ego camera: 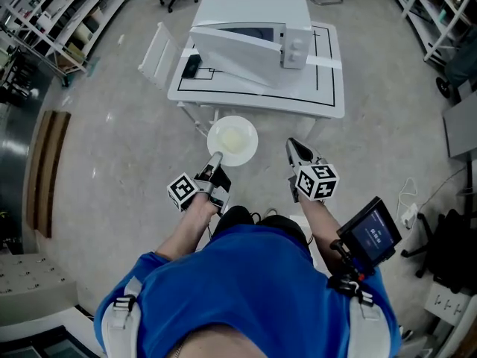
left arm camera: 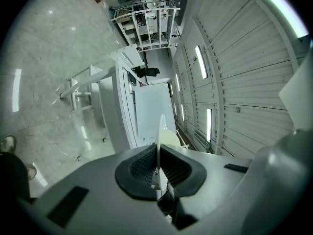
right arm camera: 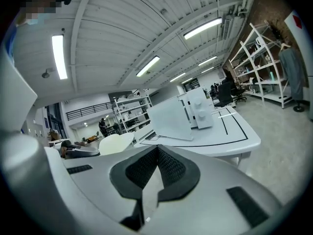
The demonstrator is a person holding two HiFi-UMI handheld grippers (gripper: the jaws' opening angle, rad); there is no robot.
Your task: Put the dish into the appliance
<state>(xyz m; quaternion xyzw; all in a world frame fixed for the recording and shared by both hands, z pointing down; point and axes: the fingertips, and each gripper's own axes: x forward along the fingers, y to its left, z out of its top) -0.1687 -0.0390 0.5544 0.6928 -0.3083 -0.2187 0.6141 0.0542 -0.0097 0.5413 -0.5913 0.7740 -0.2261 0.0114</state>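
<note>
A round white dish (ego camera: 232,140) hangs level over the floor, just short of the white table (ego camera: 328,99). My left gripper (ego camera: 217,158) is shut on its near rim. In the left gripper view the dish (left arm camera: 161,131) shows edge-on, pinched between the dark pads (left arm camera: 142,168). My right gripper (ego camera: 293,147) floats to the dish's right, shut with nothing in it (right arm camera: 157,149). The white microwave (ego camera: 253,21) stands on the table with its door (ego camera: 237,47) swung open. The right gripper view shows the dish (right arm camera: 116,143) at left and the microwave (right arm camera: 198,106) ahead.
A small black object (ego camera: 191,66) lies on the table's left end, inside black tape lines. A white slatted piece (ego camera: 156,54) leans left of the table. Shelving (ego camera: 52,13) lines the far left and right. A black screen device (ego camera: 370,233) sits by my right arm.
</note>
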